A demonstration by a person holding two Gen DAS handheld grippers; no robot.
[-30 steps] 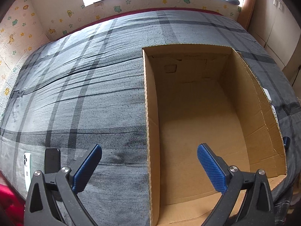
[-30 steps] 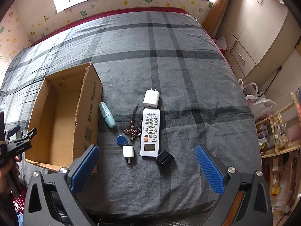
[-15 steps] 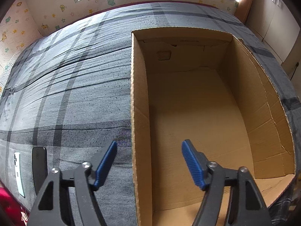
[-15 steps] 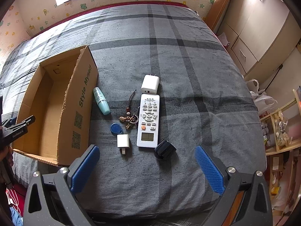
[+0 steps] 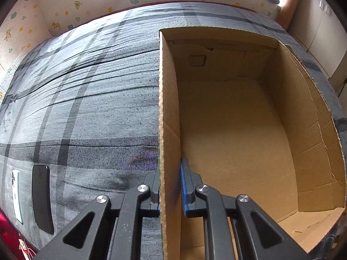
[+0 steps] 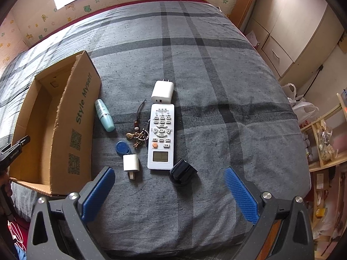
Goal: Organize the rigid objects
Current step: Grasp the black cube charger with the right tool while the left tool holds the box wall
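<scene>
Left wrist view: we are pinching the brown cardboard box wall with our left claw.
Light, bendable; we are gripping near its corner, right claw gaping wide.

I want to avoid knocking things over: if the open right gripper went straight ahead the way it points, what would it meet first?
Probably the black object, nearest between the right gripper fingers, then the white remote; depth is unclear.

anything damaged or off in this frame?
Cardboard box: its right wall's top edge is ragged, torn rather than cut, with creases lower down. Left tool is clamped on the box's left wall. Items on the bed look intact.
</scene>
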